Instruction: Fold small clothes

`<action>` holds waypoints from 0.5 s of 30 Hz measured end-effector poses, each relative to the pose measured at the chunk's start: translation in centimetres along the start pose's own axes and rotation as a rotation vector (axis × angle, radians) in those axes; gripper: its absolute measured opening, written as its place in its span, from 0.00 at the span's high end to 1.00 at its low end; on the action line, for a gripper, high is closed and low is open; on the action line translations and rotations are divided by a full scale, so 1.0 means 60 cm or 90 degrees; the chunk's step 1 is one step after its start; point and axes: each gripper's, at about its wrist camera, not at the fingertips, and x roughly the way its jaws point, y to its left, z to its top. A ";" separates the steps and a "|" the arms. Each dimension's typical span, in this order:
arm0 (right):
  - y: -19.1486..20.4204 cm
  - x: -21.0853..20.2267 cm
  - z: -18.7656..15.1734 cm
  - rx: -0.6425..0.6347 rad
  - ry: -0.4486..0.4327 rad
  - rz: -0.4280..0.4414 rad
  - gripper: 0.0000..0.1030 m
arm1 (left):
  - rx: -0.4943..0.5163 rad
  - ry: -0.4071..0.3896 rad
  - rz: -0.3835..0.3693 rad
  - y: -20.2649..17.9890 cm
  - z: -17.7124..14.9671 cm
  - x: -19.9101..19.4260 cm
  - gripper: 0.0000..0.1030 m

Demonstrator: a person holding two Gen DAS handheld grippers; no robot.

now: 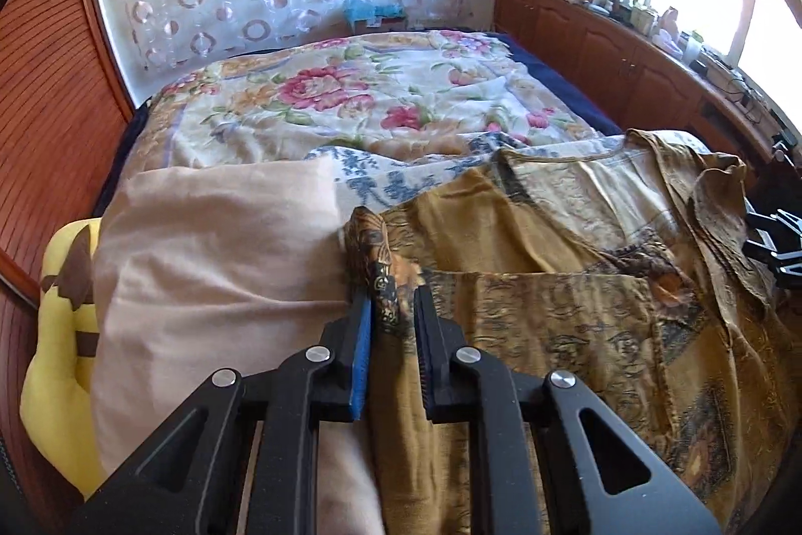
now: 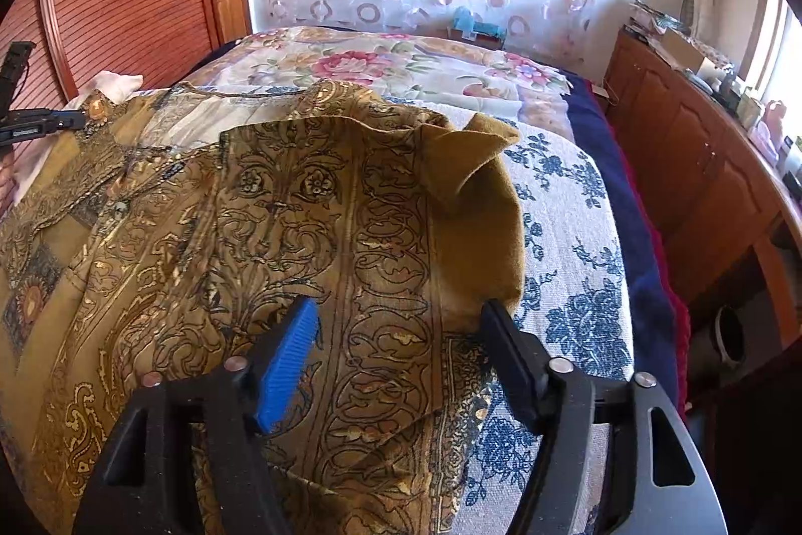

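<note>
The garment [image 2: 280, 224], a thin gold-brown patterned piece, lies spread on the bed [image 1: 351, 94], over a blue-flowered cloth [image 2: 576, 264] and beside a pink pillow [image 1: 210, 254] on its left. The left claw [image 1: 392, 309] is clenched on a bunched corner of the garment, which stands up in a twist between its pads. The right claw [image 2: 401, 314] is released, its jaws wide apart and hovering low over the right half of the garment, where one edge curls up and shows its plain underside.

The fold looks only partly made: one panel lies over another, but the edges are uneven.

Risks from here, as I judge them:
- The left grip holds a small twisted pinch; a quick pull may slip it free or drag the whole piece askew.
- The fabric seems light and limp, so one-sided lifting would likely bunch it, not crease it cleanly.
- If the right claw closes low, it may catch the flowered cloth beneath as well.
- The curled right edge may get folded in crooked.
</note>
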 end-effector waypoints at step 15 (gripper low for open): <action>-0.039 -0.005 0.015 0.044 -0.026 -0.020 0.05 | 0.003 0.041 0.043 0.004 0.002 0.040 0.80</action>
